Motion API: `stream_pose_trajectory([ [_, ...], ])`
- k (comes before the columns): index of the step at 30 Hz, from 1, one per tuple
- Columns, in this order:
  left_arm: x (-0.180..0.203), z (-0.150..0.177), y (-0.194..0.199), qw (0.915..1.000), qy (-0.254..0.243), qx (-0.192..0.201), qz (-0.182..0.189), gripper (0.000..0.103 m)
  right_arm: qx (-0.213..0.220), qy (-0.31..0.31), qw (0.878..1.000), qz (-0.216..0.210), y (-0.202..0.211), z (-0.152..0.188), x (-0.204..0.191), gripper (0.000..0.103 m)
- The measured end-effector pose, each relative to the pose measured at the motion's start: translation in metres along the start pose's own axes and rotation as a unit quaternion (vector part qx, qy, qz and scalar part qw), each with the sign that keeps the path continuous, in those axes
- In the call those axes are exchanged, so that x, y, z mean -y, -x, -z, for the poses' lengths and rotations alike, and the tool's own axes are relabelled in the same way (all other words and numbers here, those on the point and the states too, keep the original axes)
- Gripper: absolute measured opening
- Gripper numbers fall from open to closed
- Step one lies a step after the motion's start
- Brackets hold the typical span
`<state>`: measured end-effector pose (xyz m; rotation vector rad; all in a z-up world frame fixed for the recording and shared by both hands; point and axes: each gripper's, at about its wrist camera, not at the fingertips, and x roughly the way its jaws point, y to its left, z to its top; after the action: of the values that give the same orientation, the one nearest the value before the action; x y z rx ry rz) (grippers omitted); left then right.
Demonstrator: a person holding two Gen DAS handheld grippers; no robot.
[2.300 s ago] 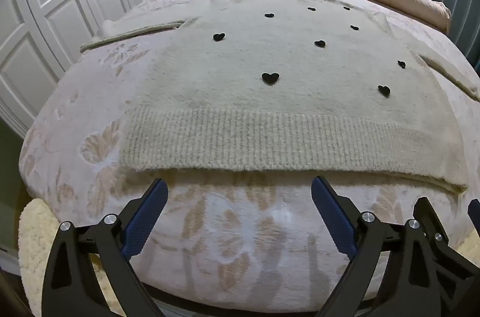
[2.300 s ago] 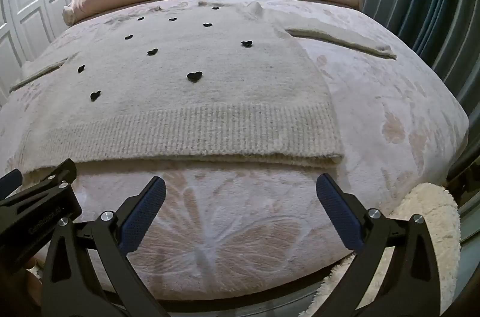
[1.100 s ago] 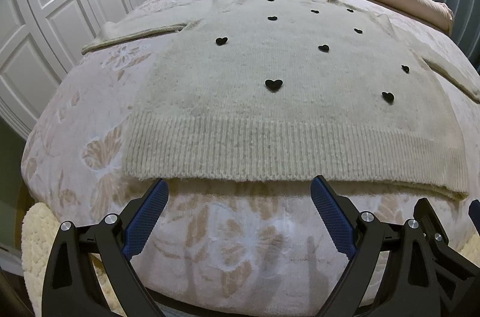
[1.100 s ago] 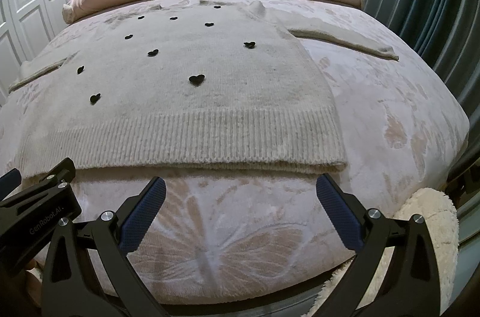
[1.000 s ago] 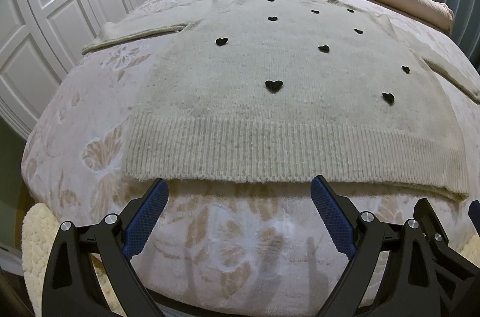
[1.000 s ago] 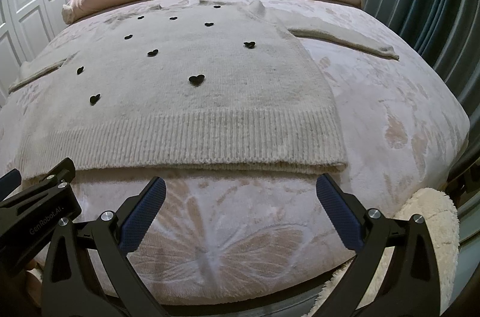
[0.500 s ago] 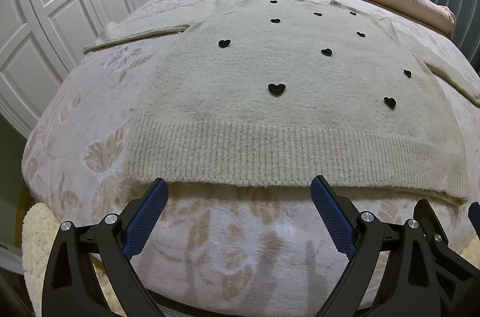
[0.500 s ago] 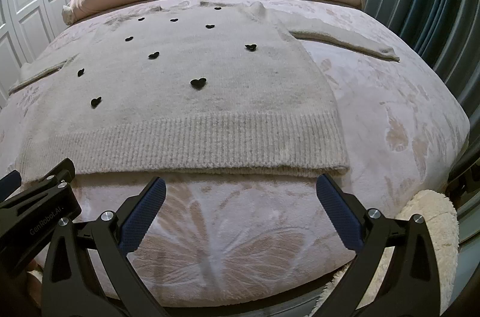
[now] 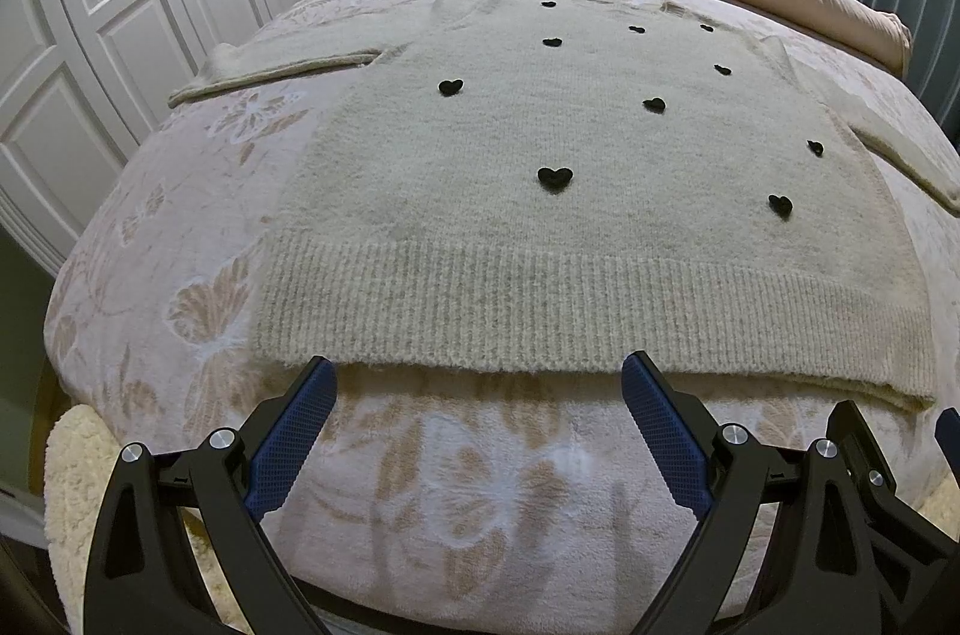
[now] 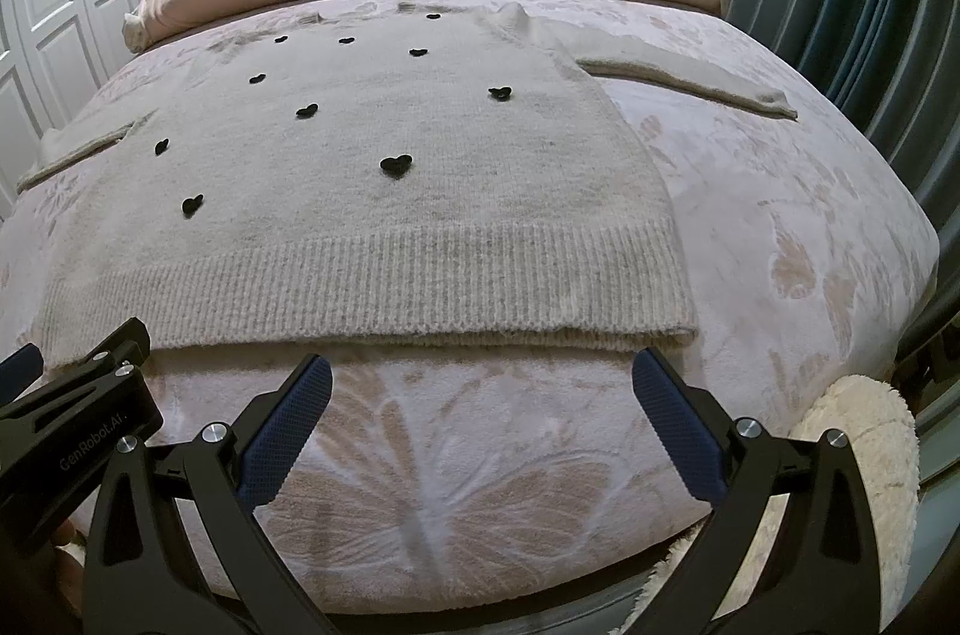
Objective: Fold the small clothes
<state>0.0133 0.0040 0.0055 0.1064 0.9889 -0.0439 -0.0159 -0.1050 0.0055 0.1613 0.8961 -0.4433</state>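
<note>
Wardrobe doors (image 9: 120, 35) left view only; curtain (image 10: 840, 5) right view only.

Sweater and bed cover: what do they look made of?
Sweater: looks like soft fuzzy knit, wool or acrylic blend; ribbed hem and a fine nap show. The black hearts seem raised, maybe felt or crochet.
Bed cover: looks like plush fleece or coral velvet, matte, with an embossed floral and butterfly pile.
</note>
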Motion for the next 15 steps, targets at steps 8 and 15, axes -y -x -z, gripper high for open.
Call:
stream_pose_trajectory([
  [8,-0.0015,-0.0003,0.0000,1.0000,-0.001,0.001,-0.001,0.093,-0.001,-0.002,1.000,-0.001,0.0000,0.0005,0.0008,0.098],
  [15,-0.0017,0.0002,0.0003,1.0000,0.000,0.000,-0.001,0.092,-0.002,-0.005,1.000,-0.001,-0.0004,0.0016,0.0017,0.098],
])
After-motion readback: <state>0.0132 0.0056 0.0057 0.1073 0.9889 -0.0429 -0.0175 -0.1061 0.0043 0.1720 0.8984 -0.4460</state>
